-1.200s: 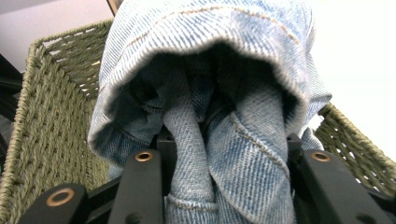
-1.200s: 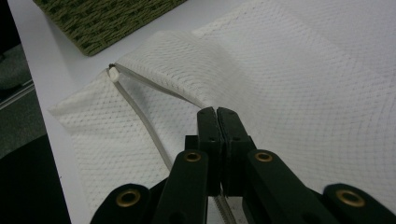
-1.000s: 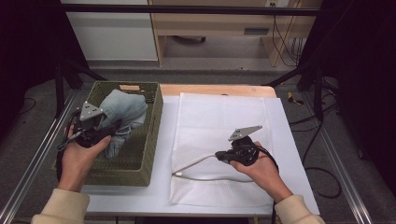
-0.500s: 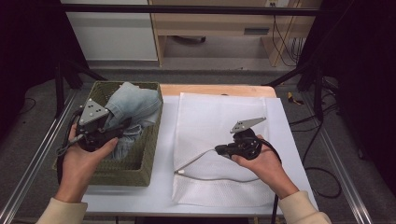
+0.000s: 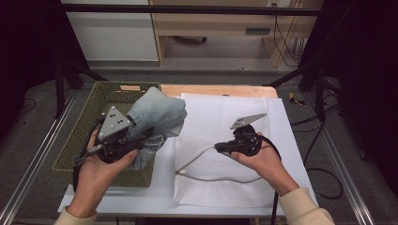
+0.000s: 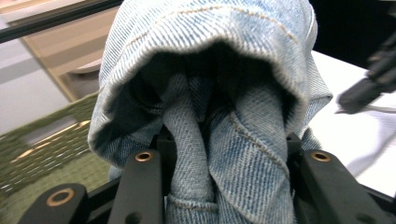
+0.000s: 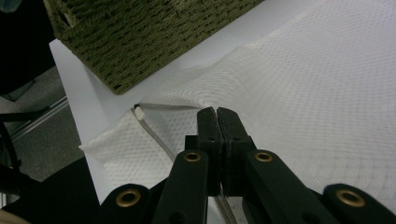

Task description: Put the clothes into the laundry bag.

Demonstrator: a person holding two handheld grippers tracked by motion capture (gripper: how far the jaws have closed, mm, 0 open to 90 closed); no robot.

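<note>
The left hand-held gripper [image 5: 146, 134] has its jaws clamped on a bunch of light denim jeans [image 5: 157, 112], lifted above the woven basket [image 5: 82, 136], likely to carry them toward the white mesh bag [image 5: 225, 136] lying right of the basket on the desk [image 5: 162, 197]. The right hand-held gripper [image 5: 219, 147] is fully closed on the bag's zipper edge [image 7: 154, 135], seemingly holding the bag steady or its mouth up; that hand is palm-up, pointing at the basket.
</note>
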